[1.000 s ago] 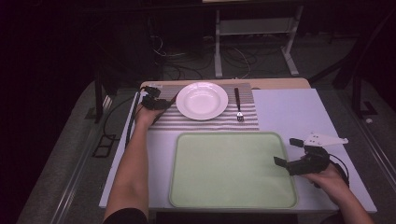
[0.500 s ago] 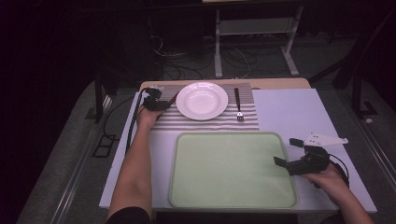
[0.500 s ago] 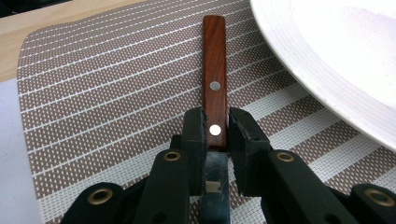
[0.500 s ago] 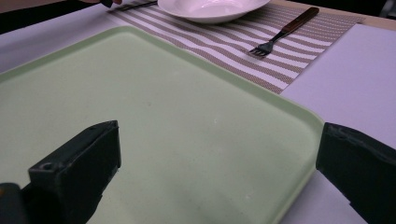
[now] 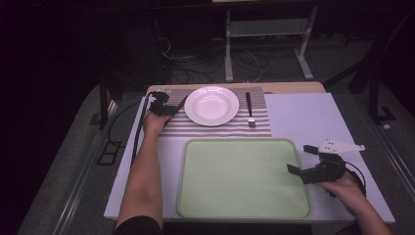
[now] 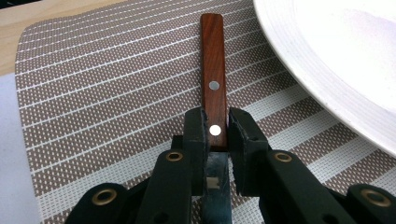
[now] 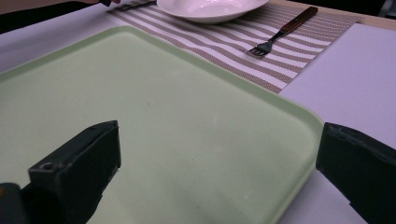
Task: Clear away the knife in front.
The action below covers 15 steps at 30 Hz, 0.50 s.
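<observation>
Knife (image 6: 214, 88) gripped at wooden handle by left gripper (image 6: 216, 135), jaws just closed; not yet lifted off striped placemat (image 6: 102, 93), beside plate (image 6: 336, 60). Right gripper (image 5: 308, 161) held open over green tray (image 5: 242, 176); transfer pending

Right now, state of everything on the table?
knife: flat on the placemat, handle clamped by the left gripper
right gripper: open, over the tray edge, holding nothing
plate: empty, upright on the placemat
fork: lying flat, right of the plate
tray: empty
</observation>
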### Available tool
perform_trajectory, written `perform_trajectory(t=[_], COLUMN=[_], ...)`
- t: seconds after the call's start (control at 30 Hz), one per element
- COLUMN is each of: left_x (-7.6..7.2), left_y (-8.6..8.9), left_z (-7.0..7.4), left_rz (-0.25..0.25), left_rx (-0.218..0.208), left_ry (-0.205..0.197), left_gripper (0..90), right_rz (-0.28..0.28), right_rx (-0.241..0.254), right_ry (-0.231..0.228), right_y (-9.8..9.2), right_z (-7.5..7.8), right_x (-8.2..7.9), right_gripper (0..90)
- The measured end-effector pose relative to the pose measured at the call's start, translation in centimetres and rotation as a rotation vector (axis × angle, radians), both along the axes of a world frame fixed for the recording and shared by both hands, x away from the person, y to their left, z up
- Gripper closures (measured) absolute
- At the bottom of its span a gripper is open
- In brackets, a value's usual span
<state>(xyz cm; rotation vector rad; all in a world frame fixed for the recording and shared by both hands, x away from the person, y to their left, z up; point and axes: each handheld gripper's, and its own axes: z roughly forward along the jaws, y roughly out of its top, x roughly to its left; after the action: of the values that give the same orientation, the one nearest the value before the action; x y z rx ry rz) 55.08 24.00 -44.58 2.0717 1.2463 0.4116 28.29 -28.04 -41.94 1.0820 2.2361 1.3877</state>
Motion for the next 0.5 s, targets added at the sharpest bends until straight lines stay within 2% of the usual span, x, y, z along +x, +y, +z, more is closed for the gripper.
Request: perform_trajectory(t=[0.17,0.23,0.37,0.4,0.5], left_x=[-0.1,-0.2,-0.5,-0.6,-1.0], left_y=[0.2,0.4,0.7,0.8,1.1], left_z=[0.2,0.5,1.5,1.7,2.5], left_rz=[0.009,0.012,0.011,0.009,0.004], left_rx=[-0.001,-0.014,-0.021,-0.011,-0.009], left_ry=[0.003,0.003,-0.004,-0.005,0.005], left_gripper=[77.6,77.6,77.6,77.6,77.5], right_rz=[-0.002,-0.002,-0.002,-0.002,-0.002], right_rx=[0.001,0.002,0.002,0.002,0.001], right_ry=[-0.001,0.001,0.001,0.001,0.002], right_y=[-0.1,0.0,0.0,0.0,0.0], right_z=[0.0,0.0,0.0,0.0,0.0], right_x=[0.0,0.0,0.0,0.0,0.0], right_gripper=[0.0,0.0,0.0,0.0,0.0])
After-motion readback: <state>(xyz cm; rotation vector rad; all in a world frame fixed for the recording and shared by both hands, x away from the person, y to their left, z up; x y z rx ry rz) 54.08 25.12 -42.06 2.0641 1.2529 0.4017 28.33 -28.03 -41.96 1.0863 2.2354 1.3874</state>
